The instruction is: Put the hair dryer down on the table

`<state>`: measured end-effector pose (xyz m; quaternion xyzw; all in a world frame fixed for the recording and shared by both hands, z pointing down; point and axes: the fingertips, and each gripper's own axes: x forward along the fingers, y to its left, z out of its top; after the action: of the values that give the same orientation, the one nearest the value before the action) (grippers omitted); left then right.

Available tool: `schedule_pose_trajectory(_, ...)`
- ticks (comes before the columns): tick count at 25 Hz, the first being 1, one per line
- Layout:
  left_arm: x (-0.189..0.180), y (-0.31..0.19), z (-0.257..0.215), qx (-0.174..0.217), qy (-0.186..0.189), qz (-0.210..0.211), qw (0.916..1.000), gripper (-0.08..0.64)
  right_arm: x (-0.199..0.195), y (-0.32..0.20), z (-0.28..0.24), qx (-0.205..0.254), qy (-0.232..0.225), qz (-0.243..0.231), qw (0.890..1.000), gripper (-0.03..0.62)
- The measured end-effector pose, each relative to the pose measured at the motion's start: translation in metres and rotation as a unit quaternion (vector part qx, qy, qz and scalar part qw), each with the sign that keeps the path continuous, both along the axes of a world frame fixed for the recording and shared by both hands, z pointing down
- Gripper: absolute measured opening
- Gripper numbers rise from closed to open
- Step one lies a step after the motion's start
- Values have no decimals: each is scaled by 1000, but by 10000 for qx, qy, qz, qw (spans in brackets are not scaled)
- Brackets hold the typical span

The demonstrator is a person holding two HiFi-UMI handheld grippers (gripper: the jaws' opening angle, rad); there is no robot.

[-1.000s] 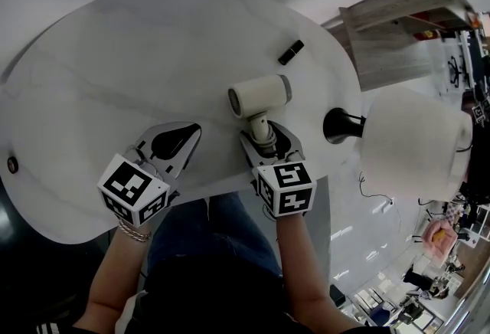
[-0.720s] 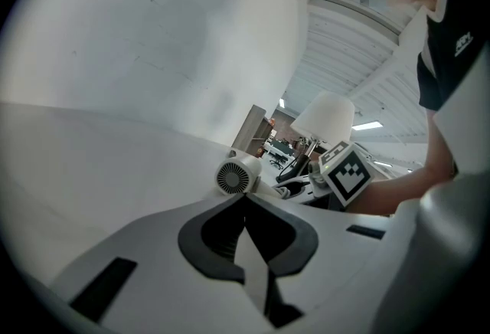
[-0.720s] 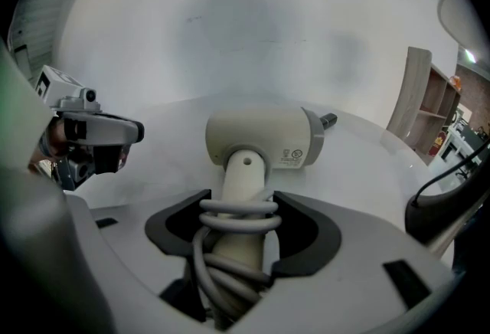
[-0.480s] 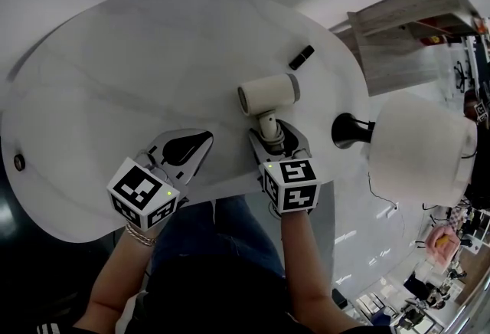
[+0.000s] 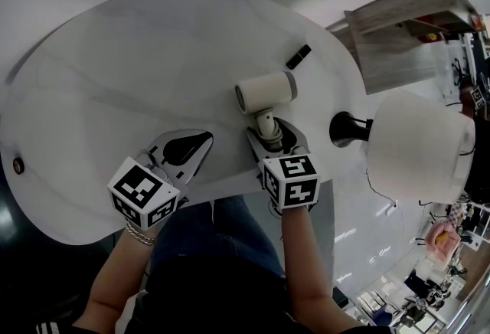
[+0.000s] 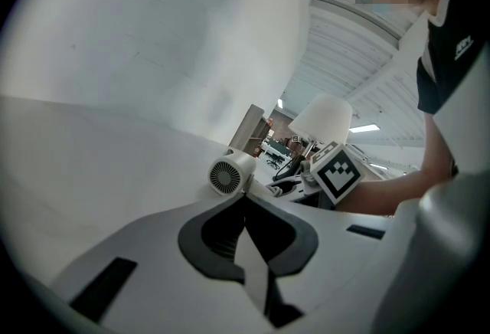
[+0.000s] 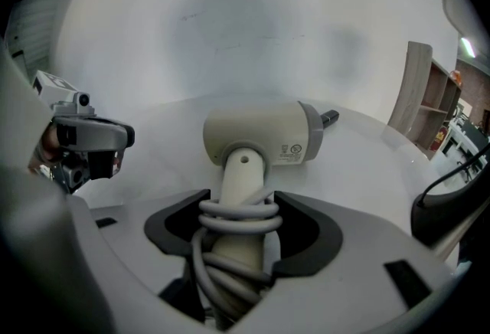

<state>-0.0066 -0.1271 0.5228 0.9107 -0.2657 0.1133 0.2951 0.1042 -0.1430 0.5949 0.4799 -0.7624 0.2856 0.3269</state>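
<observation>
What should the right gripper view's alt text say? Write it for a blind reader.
The right gripper has its jaws shut on the cord-wound handle of a cream hair dryer, whose barrel lies crosswise beyond the jaws. A white table spreads behind it.

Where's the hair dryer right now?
Head view: the hair dryer is right of centre over the table, handle clamped in the right tool, near a small black object.

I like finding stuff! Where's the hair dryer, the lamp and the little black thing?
hair dryer (image 5: 264, 90), head view, on its cream barrel.
lamp (image 5: 417, 145), head view, on its white shade.
little black thing (image 5: 298, 57), head view, on its middle.
</observation>
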Motion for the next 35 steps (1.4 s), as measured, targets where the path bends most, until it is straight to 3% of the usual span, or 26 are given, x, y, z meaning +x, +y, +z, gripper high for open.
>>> schedule_pose_trajectory(7,5,2,-1,24,71,41,10000,12,-1,1,4,-18,72,18,10000,278)
schedule_pose_trajectory(13,7,4,-4,52,80,1,10000,12,-3,3,3,-70,-163,-44,9998,288)
schedule_pose_trajectory(18,4,2,-11,117,95,-115,9998,12,3,10,0,-95,-25,-66,9999,296)
schedule_pose_trajectory(25,-10,-5,-18,207,86,-439,9988,12,5,14,-22,160,-33,-95,9998,296)
schedule_pose_trajectory(31,-16,-8,-30,351,26,-623,9974,12,-4,13,-47,395,-109,-410,9983,295)
schedule_pose_trajectory(35,-19,-9,-43,484,0,-768,9959,12,-12,10,-64,574,-230,-627,9961,252)
